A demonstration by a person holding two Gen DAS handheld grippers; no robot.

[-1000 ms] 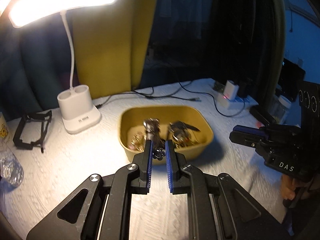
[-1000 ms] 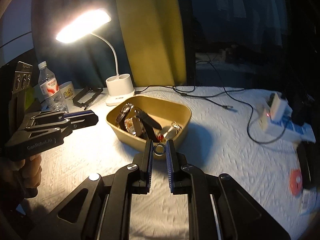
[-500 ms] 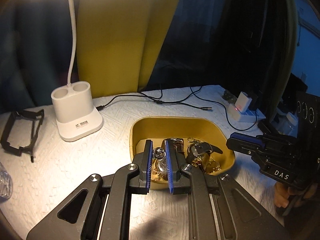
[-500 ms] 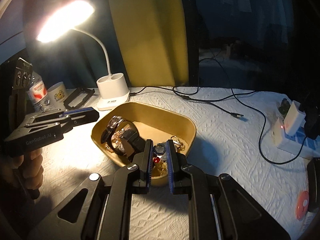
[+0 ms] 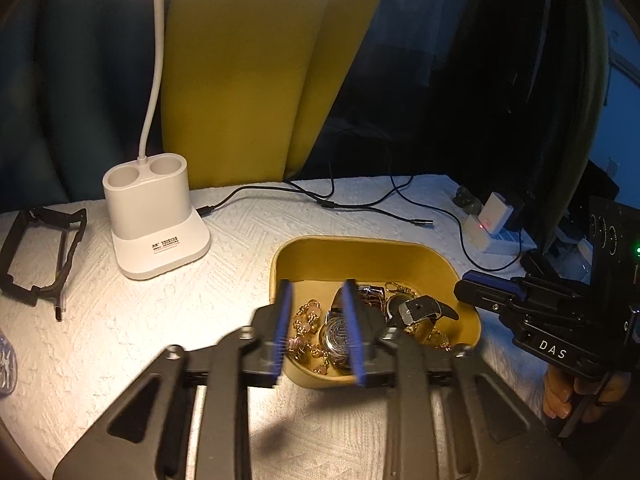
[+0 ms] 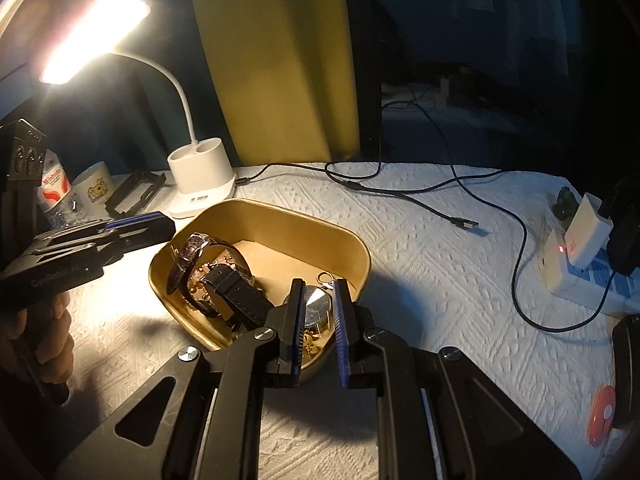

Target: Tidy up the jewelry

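At the far left of the table (image 5: 120, 320), which is covered with a white textured cloth, lies a black frame (image 5: 40, 256), and beside it stands the white base of the desk lamp (image 5: 154, 224); in the right wrist view the lamp's head (image 6: 92, 36) glows above a mug (image 6: 94, 192) and a water bottle (image 6: 52, 188). Near the middle sits the yellow tray (image 5: 360, 248), holding the jewelry: gold bead chains (image 5: 306, 320), a round pocket watch (image 5: 336, 334) and a watch with a black strap (image 6: 236, 292), with a brown-strapped watch (image 6: 188, 256) leaning on the tray's left wall. The left gripper (image 5: 318, 332) hangs over the tray's near edge with its blue-lined fingers spread wide and nothing between them; its outline is blurred. The right gripper (image 6: 318, 320) hovers over the tray's near right corner, its fingers also apart and empty, with the pocket watch's pale face showing through the gap. Black cables (image 6: 420, 192) trail across the cloth behind the tray. At the far right a white charger (image 6: 584, 236) with a red light sits plugged into a power strip (image 6: 592, 280).
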